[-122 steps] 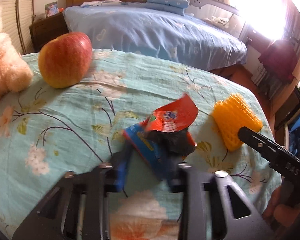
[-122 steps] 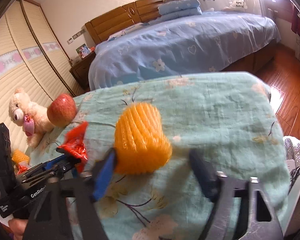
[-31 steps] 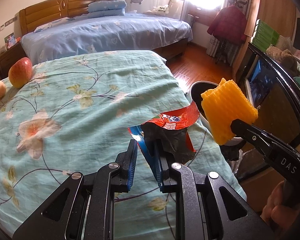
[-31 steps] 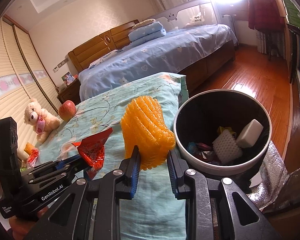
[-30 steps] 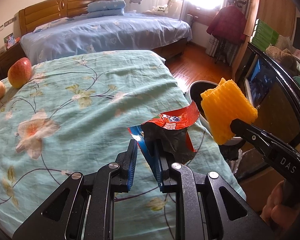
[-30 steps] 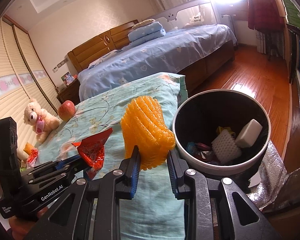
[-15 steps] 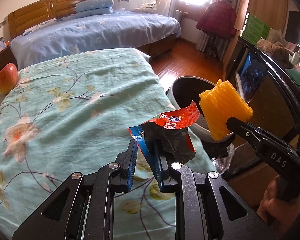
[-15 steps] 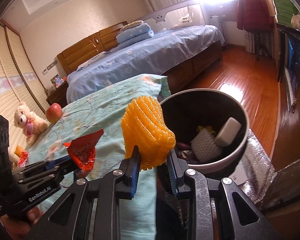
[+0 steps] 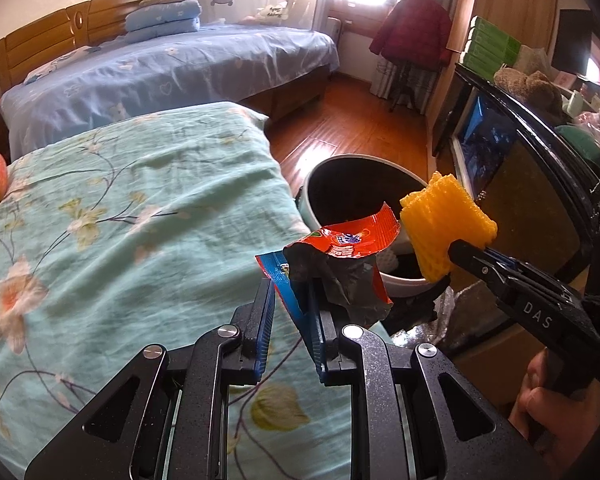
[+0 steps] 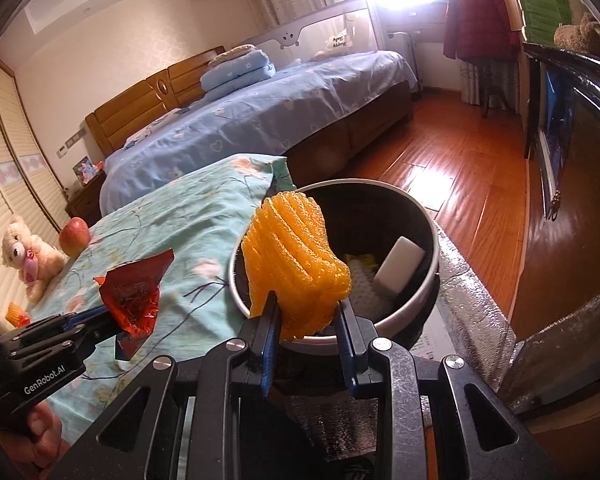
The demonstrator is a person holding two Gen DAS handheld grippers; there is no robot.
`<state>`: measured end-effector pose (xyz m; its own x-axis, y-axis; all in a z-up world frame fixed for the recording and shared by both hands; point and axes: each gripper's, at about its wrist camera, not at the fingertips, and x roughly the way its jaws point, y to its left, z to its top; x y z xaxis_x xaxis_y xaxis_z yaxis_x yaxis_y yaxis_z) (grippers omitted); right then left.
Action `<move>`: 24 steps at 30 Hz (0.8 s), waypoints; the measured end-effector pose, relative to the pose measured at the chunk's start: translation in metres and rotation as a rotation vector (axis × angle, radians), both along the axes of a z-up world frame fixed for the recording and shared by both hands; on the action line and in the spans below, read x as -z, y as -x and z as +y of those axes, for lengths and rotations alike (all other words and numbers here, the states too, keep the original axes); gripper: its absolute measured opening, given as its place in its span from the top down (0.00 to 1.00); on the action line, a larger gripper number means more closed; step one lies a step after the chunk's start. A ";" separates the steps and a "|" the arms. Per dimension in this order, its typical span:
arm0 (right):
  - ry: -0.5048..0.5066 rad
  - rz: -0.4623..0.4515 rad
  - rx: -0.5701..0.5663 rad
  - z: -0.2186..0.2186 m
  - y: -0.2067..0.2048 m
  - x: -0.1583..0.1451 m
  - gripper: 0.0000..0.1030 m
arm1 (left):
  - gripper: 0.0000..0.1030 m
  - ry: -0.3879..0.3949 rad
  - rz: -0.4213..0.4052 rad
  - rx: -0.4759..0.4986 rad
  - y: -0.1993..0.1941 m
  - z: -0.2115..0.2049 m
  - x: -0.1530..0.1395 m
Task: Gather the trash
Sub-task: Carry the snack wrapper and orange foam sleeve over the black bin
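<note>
A: While we hold on tight, our right claw (image 10: 306, 322) is pinched on the orange foam net (image 10: 296, 268), and it sits just above the near rim of the trash bin (image 10: 428, 296).

B: And our left claw (image 9: 290, 316) is squeezed narrow on the red snack wrapper (image 9: 340, 256), which is up in the air beside the bin, over the edge of the flowery bed cover (image 9: 120, 220).

A: The net looks soft, light and squishy, so we grab it low down. The wrapper looks thin and crinkly, maybe slippery, so we pinch one flat edge.

B: Our right view looks down into the bin and shows a white block (image 10: 398, 266) in there. It also shows a teddy bear (image 10: 26, 260). Our left view shows only the bin's dark mouth, but it shows the printing on the wrapper.
</note>
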<state>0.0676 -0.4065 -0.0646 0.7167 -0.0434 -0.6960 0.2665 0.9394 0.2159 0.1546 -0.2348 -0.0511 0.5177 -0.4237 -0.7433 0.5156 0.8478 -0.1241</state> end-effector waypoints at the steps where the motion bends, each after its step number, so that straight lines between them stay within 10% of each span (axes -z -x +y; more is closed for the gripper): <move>1: 0.002 0.001 0.002 -0.001 0.000 0.000 0.74 | 0.84 0.000 0.000 0.002 -0.001 -0.001 0.000; 24: 0.033 0.006 0.026 -0.026 -0.011 -0.001 0.74 | 0.84 -0.027 -0.018 0.043 -0.017 -0.043 -0.005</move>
<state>0.0786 -0.4323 -0.0631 0.7108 -0.0844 -0.6983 0.2918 0.9387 0.1836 0.1718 -0.2776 -0.0457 0.5128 -0.4261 -0.7453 0.5538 0.8275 -0.0920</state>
